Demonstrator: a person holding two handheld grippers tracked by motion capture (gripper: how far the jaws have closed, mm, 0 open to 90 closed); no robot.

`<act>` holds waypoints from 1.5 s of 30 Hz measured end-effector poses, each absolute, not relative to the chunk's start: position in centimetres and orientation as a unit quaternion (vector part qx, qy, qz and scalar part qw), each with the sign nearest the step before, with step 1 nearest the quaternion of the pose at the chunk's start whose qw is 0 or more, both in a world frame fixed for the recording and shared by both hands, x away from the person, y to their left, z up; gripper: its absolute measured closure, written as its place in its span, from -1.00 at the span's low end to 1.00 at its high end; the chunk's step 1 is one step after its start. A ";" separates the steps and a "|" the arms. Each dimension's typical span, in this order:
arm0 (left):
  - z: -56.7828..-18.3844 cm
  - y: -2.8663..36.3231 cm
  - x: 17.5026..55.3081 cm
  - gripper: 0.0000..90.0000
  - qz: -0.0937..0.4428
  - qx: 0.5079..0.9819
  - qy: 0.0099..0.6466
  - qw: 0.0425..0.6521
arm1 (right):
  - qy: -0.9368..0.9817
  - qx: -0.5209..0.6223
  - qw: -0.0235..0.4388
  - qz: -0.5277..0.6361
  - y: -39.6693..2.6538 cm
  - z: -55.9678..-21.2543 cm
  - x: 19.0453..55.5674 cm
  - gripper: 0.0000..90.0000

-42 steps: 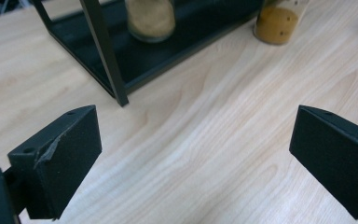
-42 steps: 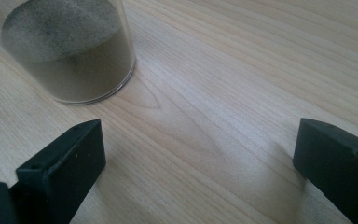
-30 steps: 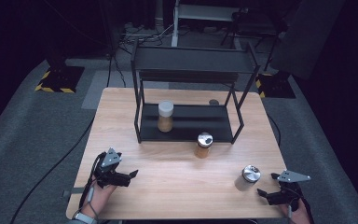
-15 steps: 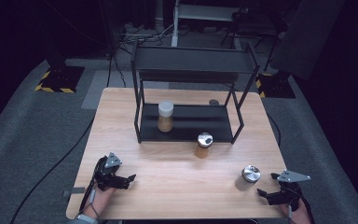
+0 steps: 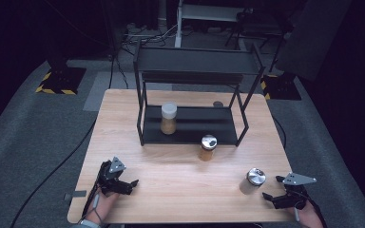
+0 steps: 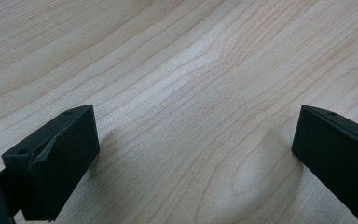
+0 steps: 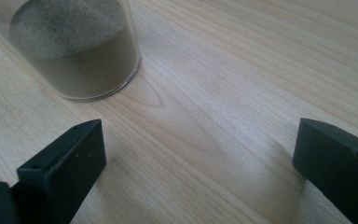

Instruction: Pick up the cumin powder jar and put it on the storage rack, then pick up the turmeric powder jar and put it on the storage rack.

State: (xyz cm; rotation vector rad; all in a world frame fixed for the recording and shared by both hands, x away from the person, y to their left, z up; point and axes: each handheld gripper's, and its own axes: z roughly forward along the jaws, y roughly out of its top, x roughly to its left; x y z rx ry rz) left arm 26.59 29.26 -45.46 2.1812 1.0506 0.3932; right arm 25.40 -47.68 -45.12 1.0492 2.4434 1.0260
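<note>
Plainly the nearest thing to either tool is the silver-capped jar standing upright on the table near its front right part, just beside the right gripper, ahead of it and a little toward the middle of the table. That gripper's jaws stand wide apart with bare wood between them; in the right gripper view the jar sits up and to the left of the gap, so I judge it needs a swing that way before closing. The left gripper, well apart from the jar at the front left, has just been opening and holds nothing, its jaws apart over bare wood.
</note>
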 end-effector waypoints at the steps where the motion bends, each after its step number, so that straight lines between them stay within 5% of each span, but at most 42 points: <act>1: -45.5 29.3 26.6 -1.00 0.151 0.837 0.403 0.338 | 0.846 0.368 0.136 0.361 -48.0 -45.0 25.7 -0.92; 7: -45.5 29.3 26.5 -1.00 0.150 0.838 0.402 0.338 | 0.821 0.362 0.174 0.405 -48.5 -42.6 24.2 -0.92; 22: -45.5 29.3 26.3 -1.00 0.151 0.838 0.401 0.337 | 0.815 0.265 0.227 0.462 -43.4 -29.8 24.6 -0.92; 45: -45.5 29.3 26.2 -1.00 0.151 0.838 0.401 0.337 | 0.835 0.249 0.202 0.447 -37.1 -27.1 29.2 -0.92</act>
